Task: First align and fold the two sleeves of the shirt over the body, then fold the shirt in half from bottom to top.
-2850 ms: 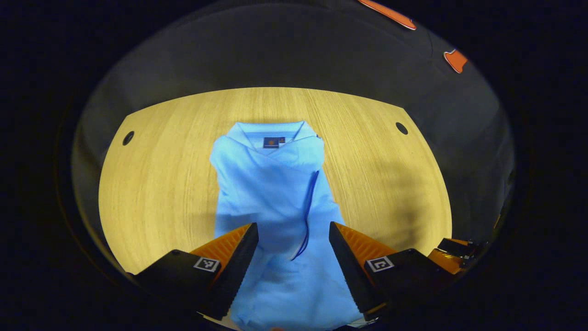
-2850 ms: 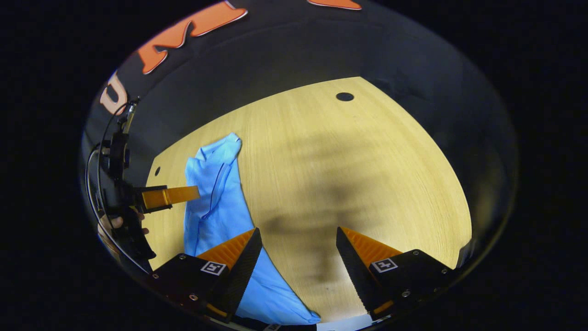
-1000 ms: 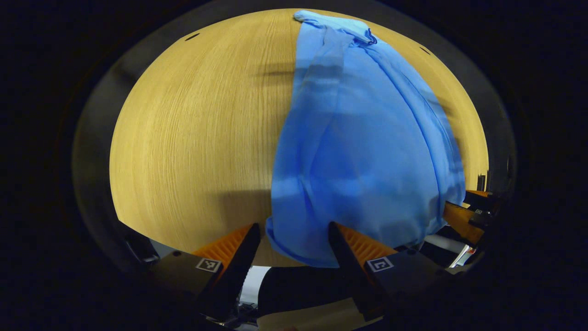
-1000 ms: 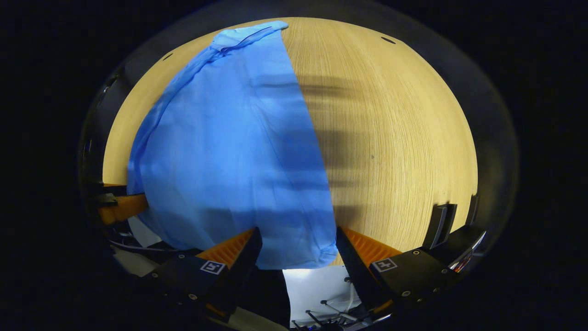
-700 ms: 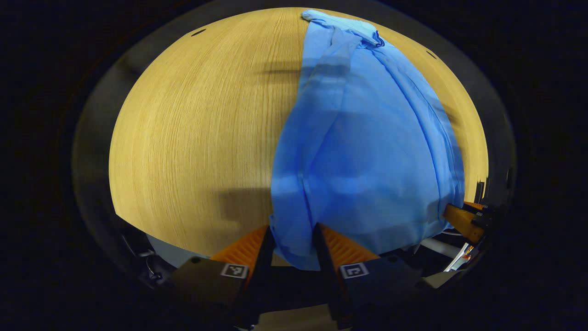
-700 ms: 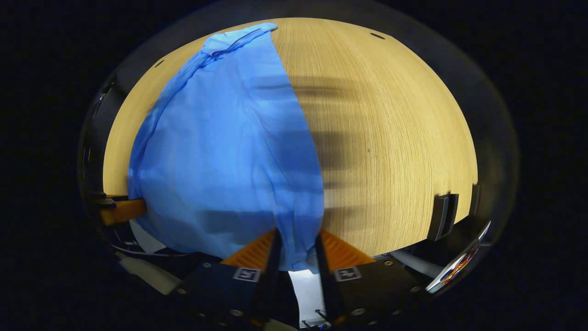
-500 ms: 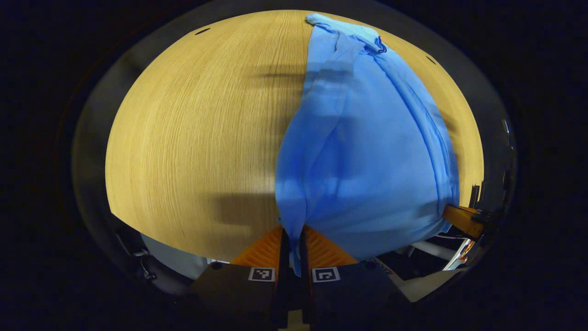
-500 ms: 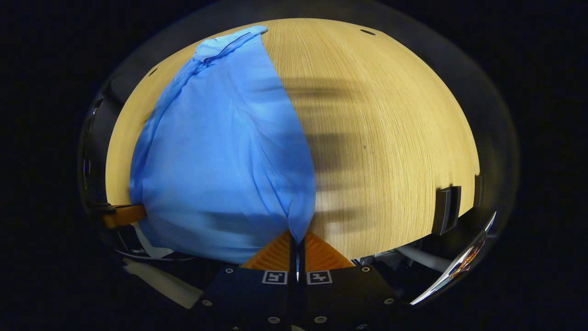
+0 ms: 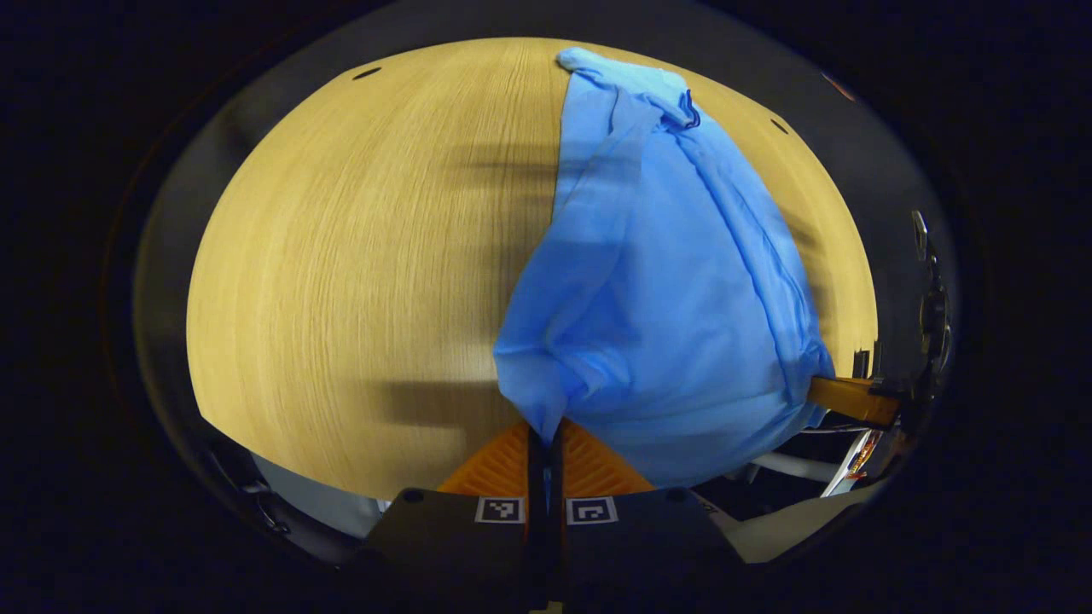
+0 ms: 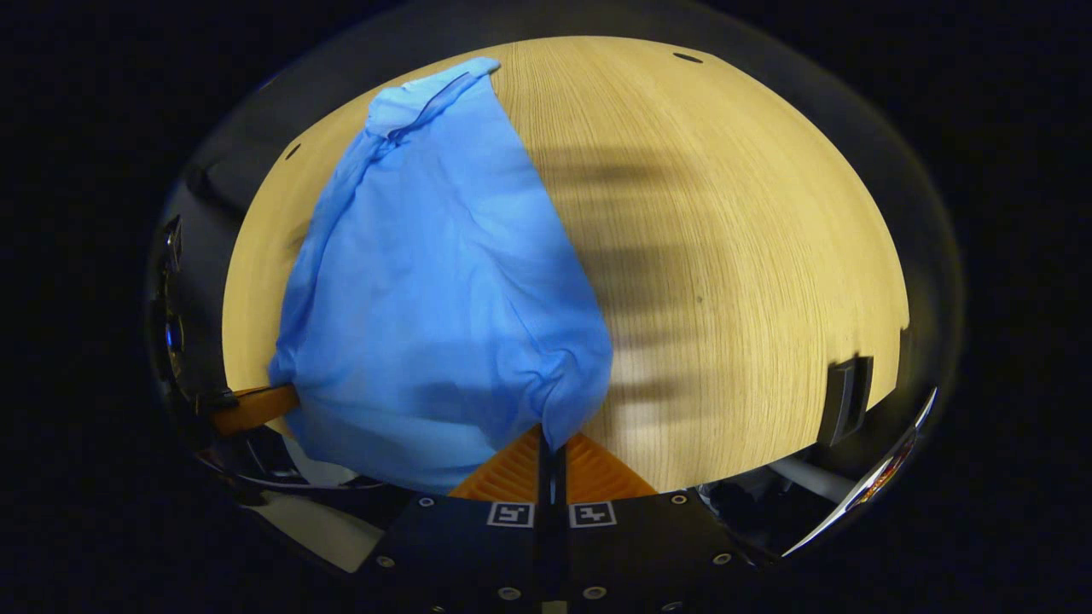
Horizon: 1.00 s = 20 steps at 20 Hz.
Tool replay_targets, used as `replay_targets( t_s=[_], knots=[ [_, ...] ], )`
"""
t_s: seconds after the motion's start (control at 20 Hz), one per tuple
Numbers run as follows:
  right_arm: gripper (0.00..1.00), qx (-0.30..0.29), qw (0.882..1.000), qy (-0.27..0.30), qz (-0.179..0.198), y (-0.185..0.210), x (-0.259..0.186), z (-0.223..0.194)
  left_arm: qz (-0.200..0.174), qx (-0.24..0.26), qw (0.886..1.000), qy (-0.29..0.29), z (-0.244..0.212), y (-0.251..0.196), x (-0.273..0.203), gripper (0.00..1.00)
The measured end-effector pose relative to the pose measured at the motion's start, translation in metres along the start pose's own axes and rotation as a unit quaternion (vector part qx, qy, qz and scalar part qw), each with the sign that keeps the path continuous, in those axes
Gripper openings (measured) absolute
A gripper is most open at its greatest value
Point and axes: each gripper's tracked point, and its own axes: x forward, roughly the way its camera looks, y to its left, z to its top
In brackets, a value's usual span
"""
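A light blue shirt (image 9: 674, 281) lies lengthwise on the wooden table (image 9: 341, 256), its collar at the far end and its sleeves folded over the body. My left gripper (image 9: 544, 437) is shut on the hem's left corner, lifted off the table. In the right gripper view the same shirt (image 10: 444, 281) runs away from me, and my right gripper (image 10: 553, 445) is shut on the hem's right corner. The hem sags and bunches between the two corners. The right gripper's finger (image 9: 849, 399) shows at the shirt's far corner, and the left gripper's finger (image 10: 252, 409) likewise.
The table's near edge (image 10: 751, 460) runs just behind the grippers, with dark booth floor and gear below it. Small round holes (image 9: 367, 73) mark the table's far corners. A dark clamp-like part (image 10: 845, 401) sits at the table's right edge.
Both grippers came down to the hem, closed on its two corners and lifted them. The hem now bunches and the near part of the shirt rises off the table.
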Motion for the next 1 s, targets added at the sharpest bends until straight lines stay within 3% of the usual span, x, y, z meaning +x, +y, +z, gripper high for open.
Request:
replay_targets(
  t_s=[0.65, 1.0],
  knots=[
    [0.01, -0.022, 0.989, -0.149, -0.013, 0.012, -0.021, 0.216, 0.020, 0.025, 0.990, -0.141, 0.220, 0.019, -0.003, 0.04],
    [0.01, -0.011, 0.983, -0.181, -0.017, 0.012, -0.021, 0.303, 0.013, -0.001, 0.984, -0.176, 0.326, 0.021, 0.008, 0.04]
  ],
)
